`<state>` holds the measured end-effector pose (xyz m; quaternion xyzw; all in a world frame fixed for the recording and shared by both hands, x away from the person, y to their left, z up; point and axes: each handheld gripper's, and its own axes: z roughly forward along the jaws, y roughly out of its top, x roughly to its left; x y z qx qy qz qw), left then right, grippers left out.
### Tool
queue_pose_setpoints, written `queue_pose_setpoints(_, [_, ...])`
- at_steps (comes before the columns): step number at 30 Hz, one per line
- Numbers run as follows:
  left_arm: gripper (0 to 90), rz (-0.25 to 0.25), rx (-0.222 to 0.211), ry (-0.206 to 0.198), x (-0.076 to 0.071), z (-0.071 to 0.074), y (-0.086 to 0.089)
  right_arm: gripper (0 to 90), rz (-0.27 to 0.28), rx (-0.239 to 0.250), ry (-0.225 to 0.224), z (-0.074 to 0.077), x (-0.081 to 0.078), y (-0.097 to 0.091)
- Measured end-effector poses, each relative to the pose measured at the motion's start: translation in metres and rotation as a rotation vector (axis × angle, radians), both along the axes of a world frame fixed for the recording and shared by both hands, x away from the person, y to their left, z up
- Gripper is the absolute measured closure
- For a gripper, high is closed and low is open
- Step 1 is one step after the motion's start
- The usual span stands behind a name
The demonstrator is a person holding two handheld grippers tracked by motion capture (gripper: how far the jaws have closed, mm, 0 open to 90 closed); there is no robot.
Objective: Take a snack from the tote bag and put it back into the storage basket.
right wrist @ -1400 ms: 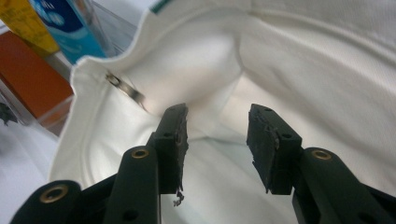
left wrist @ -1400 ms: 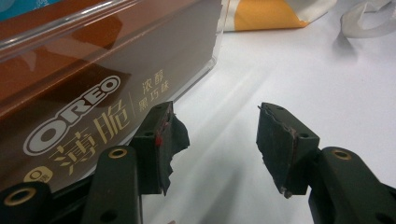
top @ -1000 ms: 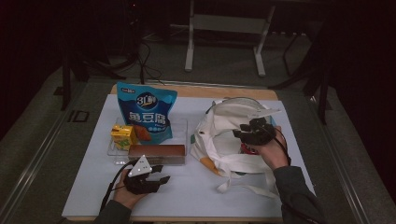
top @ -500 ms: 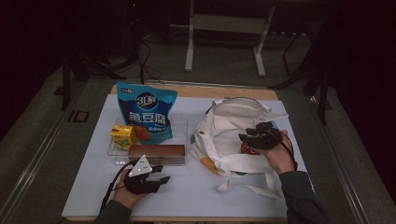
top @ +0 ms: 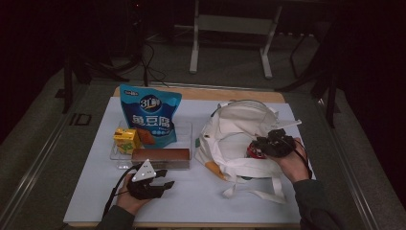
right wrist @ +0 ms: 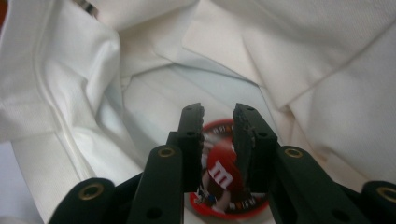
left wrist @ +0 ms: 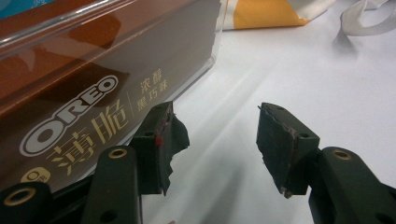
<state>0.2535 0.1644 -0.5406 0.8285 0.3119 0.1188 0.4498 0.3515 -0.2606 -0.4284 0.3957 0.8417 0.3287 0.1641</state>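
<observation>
Two grippers at work. Right gripper (right wrist: pixel 218 140) inside white cloth tote bag (top: pixel 239 129), jaws just been closing, narrow gap, poised over round red M&M's candy pack (right wrist: pixel 224 182) on bag floor; grip on pack unclear. Left gripper (left wrist: pixel 215 144) released, jaws apart, empty, beside brown Oreo box (left wrist: pixel 84 88) on white table cover (top: pixel 191 201).
</observation>
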Motion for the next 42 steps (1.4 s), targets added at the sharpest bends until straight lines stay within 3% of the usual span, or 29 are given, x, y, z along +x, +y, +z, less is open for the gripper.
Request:
queue_pose_setpoints(10, [47.0, 0.0, 0.001, 0.0, 0.0, 0.0, 0.0, 73.7, -0.009, -0.048, 0.02, -0.006, -0.007, -0.013])
queue_pose_setpoints(19, [46.9, -0.001, 0.003, 0.0, 0.0, 0.0, 0.0, 63.4, -0.016, -0.118, 0.028, -0.009, -0.013, -0.026])
queue_pose_setpoints(28, [46.9, -0.001, 0.003, 0.0, 0.0, 0.0, -0.001, 54.9, -0.007, -0.181, 0.052, -0.015, -0.014, -0.027])
queue_pose_setpoints(42, [46.9, -0.001, 0.006, 0.0, 0.0, 0.0, -0.001, 51.9, 0.035, -0.237, 0.091, -0.019, -0.013, -0.02])
